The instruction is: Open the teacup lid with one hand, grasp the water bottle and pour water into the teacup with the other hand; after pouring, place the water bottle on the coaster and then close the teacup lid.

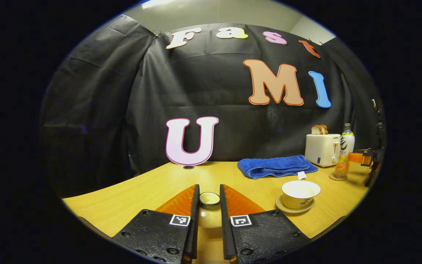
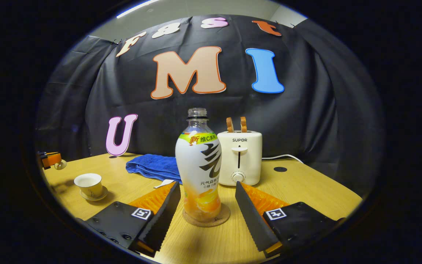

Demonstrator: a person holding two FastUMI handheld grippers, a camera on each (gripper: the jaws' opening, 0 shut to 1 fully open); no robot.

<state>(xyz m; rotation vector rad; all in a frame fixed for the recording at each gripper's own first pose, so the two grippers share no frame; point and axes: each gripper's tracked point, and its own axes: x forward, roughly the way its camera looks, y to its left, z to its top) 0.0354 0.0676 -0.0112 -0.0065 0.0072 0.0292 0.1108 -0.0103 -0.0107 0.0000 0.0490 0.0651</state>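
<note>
Two claws over a wooden desk (image 1: 130,190), left gripper (image 1: 209,200) clenched on the teacup lid (image 1: 209,207), lidless teacup (image 1: 300,193) on its saucer near the front edge, right gripper (image 2: 207,192) released, fingers flanking the water bottle (image 2: 200,165) upright on the coaster (image 2: 206,219).

Black cloth wall (image 2: 306,121) creased, hung behind and to both sides. Pale ceiling (image 1: 233,14) above cloth's top edge, strip light (image 1: 154,3) lit. Yellow wood-grain bench (image 2: 317,190) meets cloth; dark round hole (image 2: 280,169) near back edge.
</note>
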